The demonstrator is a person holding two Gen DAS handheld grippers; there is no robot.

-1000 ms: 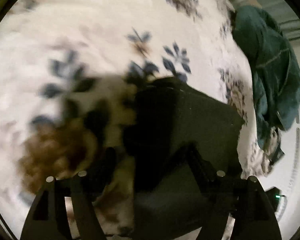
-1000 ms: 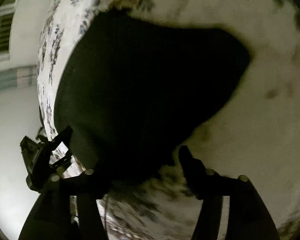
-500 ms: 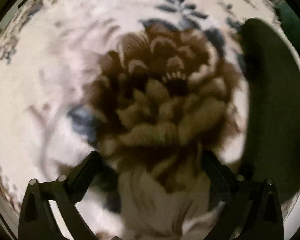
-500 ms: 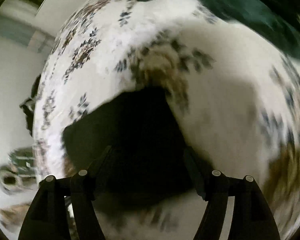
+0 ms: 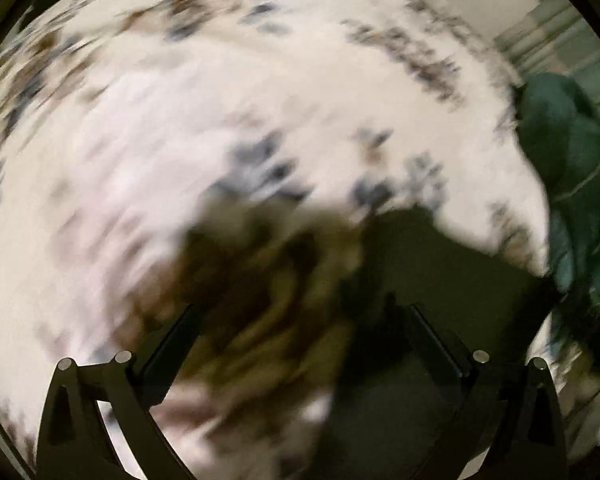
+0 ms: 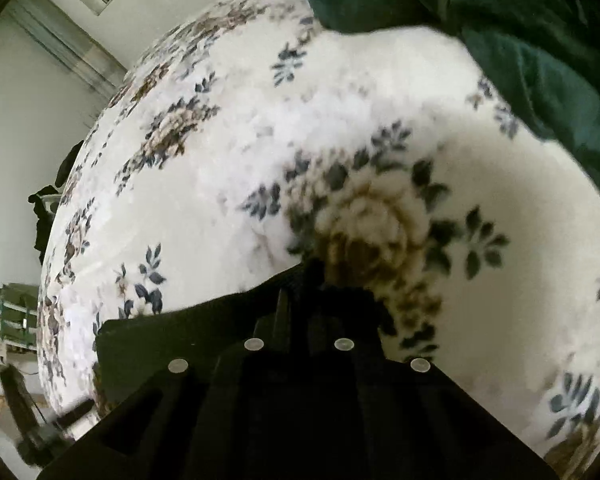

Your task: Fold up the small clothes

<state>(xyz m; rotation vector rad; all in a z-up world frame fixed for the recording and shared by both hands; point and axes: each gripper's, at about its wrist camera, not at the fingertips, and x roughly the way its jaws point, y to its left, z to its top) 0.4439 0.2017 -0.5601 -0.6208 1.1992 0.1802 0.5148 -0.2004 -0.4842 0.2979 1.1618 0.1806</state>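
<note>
A small dark garment (image 5: 440, 280) lies on a white floral bed cover (image 5: 220, 120). In the left wrist view, which is blurred, it sits at the lower right, under the right finger. My left gripper (image 5: 300, 320) is open and empty, its jaws wide apart over a brown flower print. In the right wrist view my right gripper (image 6: 304, 280) is shut on a corner of the dark garment (image 6: 172, 336), which spreads out to the lower left of the fingers on the bed cover (image 6: 260, 120).
A crumpled dark green garment (image 6: 500, 32) lies at the far right of the bed and also shows in the left wrist view (image 5: 572, 184). The bed's left edge drops to the floor, with clutter (image 6: 12, 320) beside it. A wall and a window lie beyond.
My right gripper has closed on the dark garment's corner; half a second ago its jaws were open around it. My left gripper has swung, so the dark garment is back under its right finger.
</note>
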